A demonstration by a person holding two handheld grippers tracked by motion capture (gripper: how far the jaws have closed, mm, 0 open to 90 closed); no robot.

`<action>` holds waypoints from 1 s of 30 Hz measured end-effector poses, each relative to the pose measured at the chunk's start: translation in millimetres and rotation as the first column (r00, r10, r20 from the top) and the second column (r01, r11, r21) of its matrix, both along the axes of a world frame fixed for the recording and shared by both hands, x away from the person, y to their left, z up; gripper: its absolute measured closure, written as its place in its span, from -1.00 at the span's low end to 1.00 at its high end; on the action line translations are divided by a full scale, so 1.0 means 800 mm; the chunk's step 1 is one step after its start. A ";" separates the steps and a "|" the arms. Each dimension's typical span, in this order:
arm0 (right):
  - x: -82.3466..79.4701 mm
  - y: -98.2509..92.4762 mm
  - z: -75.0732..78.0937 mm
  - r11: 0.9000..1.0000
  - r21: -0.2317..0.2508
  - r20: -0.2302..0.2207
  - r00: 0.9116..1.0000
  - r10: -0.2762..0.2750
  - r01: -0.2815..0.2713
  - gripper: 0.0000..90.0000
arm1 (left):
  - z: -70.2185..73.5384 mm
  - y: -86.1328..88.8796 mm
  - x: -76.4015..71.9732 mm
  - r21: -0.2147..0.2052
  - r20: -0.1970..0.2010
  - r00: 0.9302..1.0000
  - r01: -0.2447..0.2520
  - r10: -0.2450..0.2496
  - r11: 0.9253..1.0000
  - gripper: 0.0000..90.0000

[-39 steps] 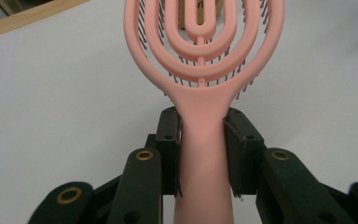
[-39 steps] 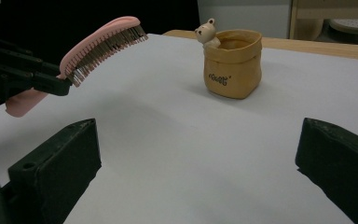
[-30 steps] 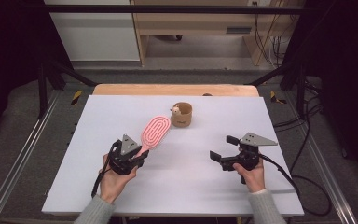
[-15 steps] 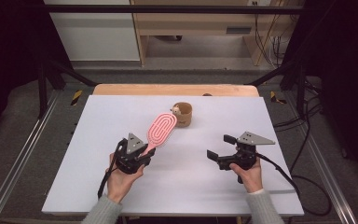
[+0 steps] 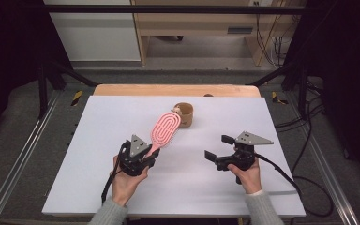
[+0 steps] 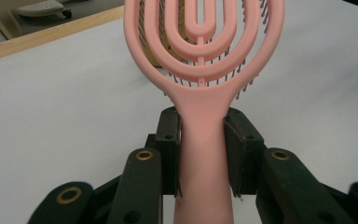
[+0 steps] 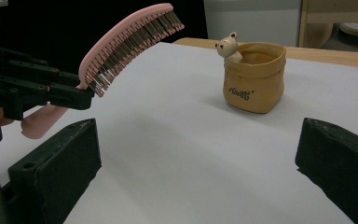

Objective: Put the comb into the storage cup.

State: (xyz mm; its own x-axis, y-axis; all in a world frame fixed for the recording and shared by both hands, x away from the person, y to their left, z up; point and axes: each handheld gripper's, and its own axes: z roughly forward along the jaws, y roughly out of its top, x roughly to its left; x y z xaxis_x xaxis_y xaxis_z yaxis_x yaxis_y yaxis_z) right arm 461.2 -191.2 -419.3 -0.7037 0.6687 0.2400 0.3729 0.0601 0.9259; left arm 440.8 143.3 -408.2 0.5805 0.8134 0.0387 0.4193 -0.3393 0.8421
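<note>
Raised since the earlier frame: brush [image 5: 165,129], head now lifted off the table [image 5: 98,140] and slanting up ahead of the left gripper [image 5: 143,157]; left hand [image 5: 124,180] low at the near edge, wrist angled forward-right; jaws narrow, clamped on the brush handle; bristles face down; right gripper [image 5: 218,150] held level, pointing left, jaws wide with nothing between; cup [image 5: 185,115] just beyond the brush tip, small bear [image 7: 227,45] perched on its rim; inside not visible.
</note>
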 end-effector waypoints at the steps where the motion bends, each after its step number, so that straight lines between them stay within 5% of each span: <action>1: 0.000 0.000 0.000 1.000 -0.002 -0.002 1.000 0.001 -0.001 -0.99 | -0.001 -0.001 0.000 -0.007 0.002 1.000 0.000 0.000 1.000 0.54; 10: 0.001 0.006 0.000 1.000 -0.001 -0.009 1.000 0.003 -0.003 -0.99 | -0.012 -0.010 -0.004 -0.022 0.012 1.000 -0.010 0.011 1.000 0.54; 18: 0.002 0.014 -0.002 1.000 -0.013 -0.018 1.000 0.010 -0.010 -0.99 | -0.028 -0.013 -0.006 -0.083 -0.005 1.000 -0.013 0.013 0.996 0.54; 25: 0.001 0.017 0.001 1.000 -0.015 -0.013 1.000 0.016 -0.016 -0.99 | -0.033 -0.011 -0.011 -0.092 0.002 1.000 -0.031 0.031 0.995 0.54; 30: 0.002 0.016 0.003 1.000 0.000 -0.017 1.000 0.013 -0.013 -0.99 | -0.029 -0.012 -0.014 -0.062 0.011 1.000 -0.024 0.024 0.998 0.54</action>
